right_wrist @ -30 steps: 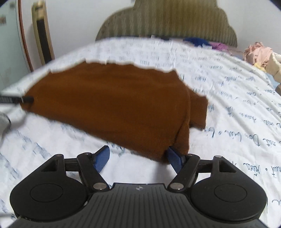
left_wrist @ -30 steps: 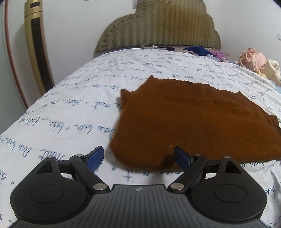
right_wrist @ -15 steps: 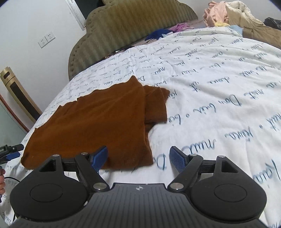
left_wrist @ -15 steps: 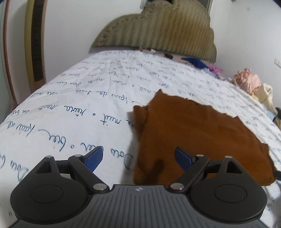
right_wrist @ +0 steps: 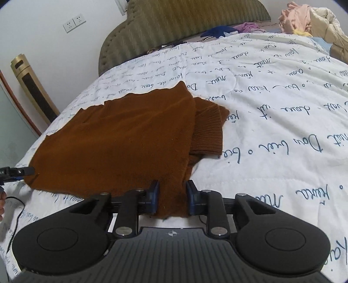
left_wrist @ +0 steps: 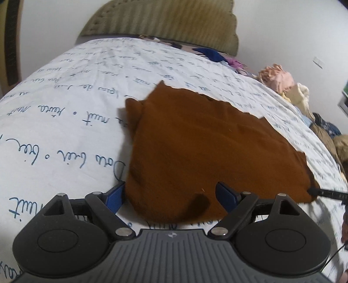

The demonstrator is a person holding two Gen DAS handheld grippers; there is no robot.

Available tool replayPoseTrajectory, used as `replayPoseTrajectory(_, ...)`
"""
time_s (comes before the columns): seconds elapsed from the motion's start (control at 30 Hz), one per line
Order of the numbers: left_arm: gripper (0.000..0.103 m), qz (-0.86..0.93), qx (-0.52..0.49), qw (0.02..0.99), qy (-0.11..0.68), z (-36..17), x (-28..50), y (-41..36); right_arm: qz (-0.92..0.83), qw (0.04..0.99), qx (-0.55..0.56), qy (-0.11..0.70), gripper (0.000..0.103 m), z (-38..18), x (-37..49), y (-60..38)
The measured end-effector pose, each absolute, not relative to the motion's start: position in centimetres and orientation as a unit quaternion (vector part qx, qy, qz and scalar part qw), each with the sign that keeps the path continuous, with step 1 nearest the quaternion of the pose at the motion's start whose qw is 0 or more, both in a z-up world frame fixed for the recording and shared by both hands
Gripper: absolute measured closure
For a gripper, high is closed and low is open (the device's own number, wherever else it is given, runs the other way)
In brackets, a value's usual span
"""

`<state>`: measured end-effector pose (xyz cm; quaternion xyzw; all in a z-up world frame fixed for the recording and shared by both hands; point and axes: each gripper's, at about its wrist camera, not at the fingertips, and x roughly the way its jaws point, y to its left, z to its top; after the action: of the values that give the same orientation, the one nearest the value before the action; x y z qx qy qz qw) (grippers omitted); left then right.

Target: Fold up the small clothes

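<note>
Already the brown knit garment (right_wrist: 121, 139) lies flat on the bed (right_wrist: 271, 135), partly folded, with a ribbed cuff or hem (right_wrist: 208, 128) poking out from under its right side. The right gripper (right_wrist: 171, 199) has its fingers closing on the garment's near right corner; cloth sits between the blue pads (right_wrist: 154, 196) and appears pinched, though how many layers are caught cannot be told. The left gripper (left_wrist: 171, 196) straddles the near left corner with its fingers wide apart and narrowing; one pad (left_wrist: 116, 196) sits just beside the edge on the quilt, the other (left_wrist: 226, 196) over the cloth, and nothing is clamped yet. The risk from here is an uneven lift: if the right side rises while the left has not caught hold, the hem would skew and the fold would come out crooked. Because the left pad rests on the white quilt, closing there might nip the bedcover along with the knit, dragging it up as well. A thin grasp of only the top layer on the right could let the lower layer peel away and spill the tucked sleeve. Further back, loose clothes (right_wrist: 304, 17) pile near the headboard (right_wrist: 180, 28), well apart from the work.
</note>
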<state>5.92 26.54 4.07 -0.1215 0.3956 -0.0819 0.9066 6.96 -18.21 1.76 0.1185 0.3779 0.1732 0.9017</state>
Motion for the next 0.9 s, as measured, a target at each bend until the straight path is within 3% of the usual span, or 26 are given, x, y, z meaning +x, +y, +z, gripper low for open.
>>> replayPoseTrajectory(0.07,0.032,-0.087,-0.114,0.906,0.398,3.9,5.7,26.2,0.179,0.899,0.128,0.378,0.079,1.8,6.6,-18.8)
replayPoseTrajectory(0.13,0.057,-0.094,-0.119,0.9,0.408,3.5,5.9,26.1,0.18,0.9,0.124,0.377,0.082,1.8,6.4,-19.1)
replayPoseTrajectory(0.27,0.06,-0.083,-0.142,0.897,0.409,3.2,6.1,26.8,0.181,0.9,0.117,0.379,0.082,2.0,6.8,-19.0)
replayPoseTrajectory(0.5,0.087,-0.069,-0.124,0.902,0.407,3.3,6.1,26.6,0.194,0.9,0.113,0.374,0.083,2.6,9.0,-17.6)
replayPoseTrajectory(0.63,0.093,-0.065,-0.146,0.901,0.404,3.2,5.6,27.3,0.197,0.899,0.098,0.379,0.092,2.5,8.6,-17.0)
replayPoseTrajectory(0.9,0.095,-0.068,-0.161,0.906,0.385,3.0,3.2,28.1,0.181,0.902,0.077,0.385,0.095,2.6,5.9,-18.8)
